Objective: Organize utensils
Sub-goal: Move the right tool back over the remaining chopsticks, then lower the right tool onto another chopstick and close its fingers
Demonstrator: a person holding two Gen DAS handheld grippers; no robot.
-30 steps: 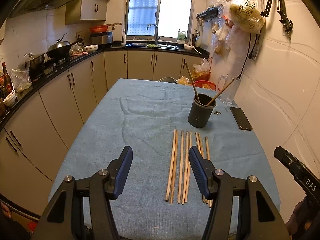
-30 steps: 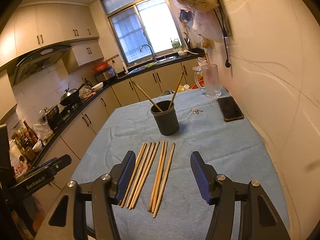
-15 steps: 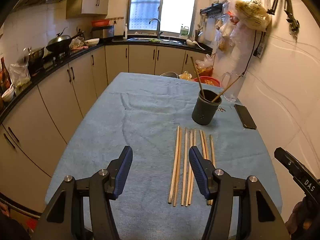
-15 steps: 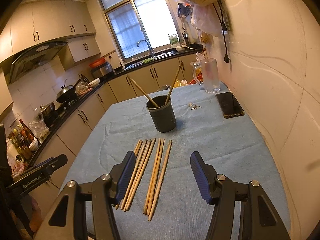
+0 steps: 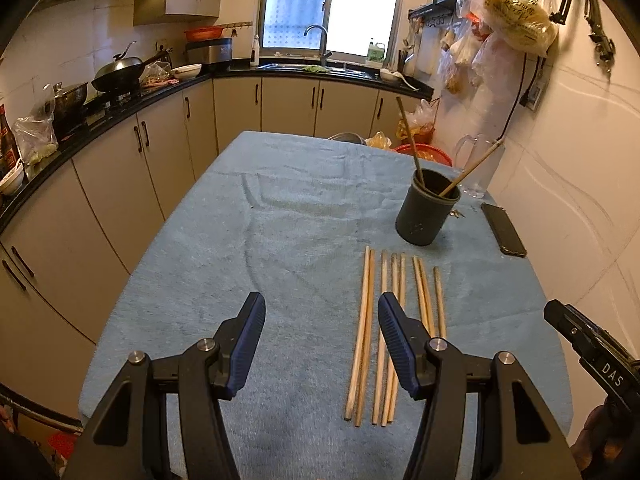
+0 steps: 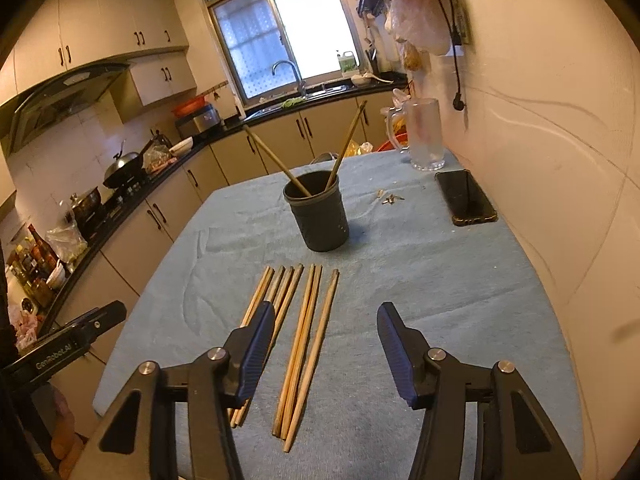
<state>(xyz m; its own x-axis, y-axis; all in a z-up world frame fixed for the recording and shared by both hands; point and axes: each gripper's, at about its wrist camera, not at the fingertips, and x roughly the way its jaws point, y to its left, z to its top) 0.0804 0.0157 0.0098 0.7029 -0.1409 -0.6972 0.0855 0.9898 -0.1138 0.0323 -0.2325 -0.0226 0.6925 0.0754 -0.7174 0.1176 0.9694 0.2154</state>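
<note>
Several wooden chopsticks [image 5: 365, 320] lie side by side on the blue cloth, just short of a dark cup [image 5: 426, 210] that has two chopsticks standing in it. My left gripper [image 5: 322, 308] hangs open above the cloth, left of the row, with its right finger over the middle sticks. My right gripper [image 6: 326, 312] hovers over the right-hand chopsticks [image 6: 298, 340], which show between its fingers below it; its jaws are closing and the pads touch nothing. The cup [image 6: 318, 216] stands straight ahead of it.
A black phone [image 6: 466, 198] and a glass mug [image 6: 426, 136] sit at the table's right, by the wall, with small metal bits [image 6: 388, 198] near the cup. Kitchen cabinets run along the left. The other gripper [image 5: 588, 352] shows at the right edge of the left wrist view.
Both grippers have come down and forward toward the chopsticks, which now look larger and closer. The right gripper's fingers have narrowed slightly.
</note>
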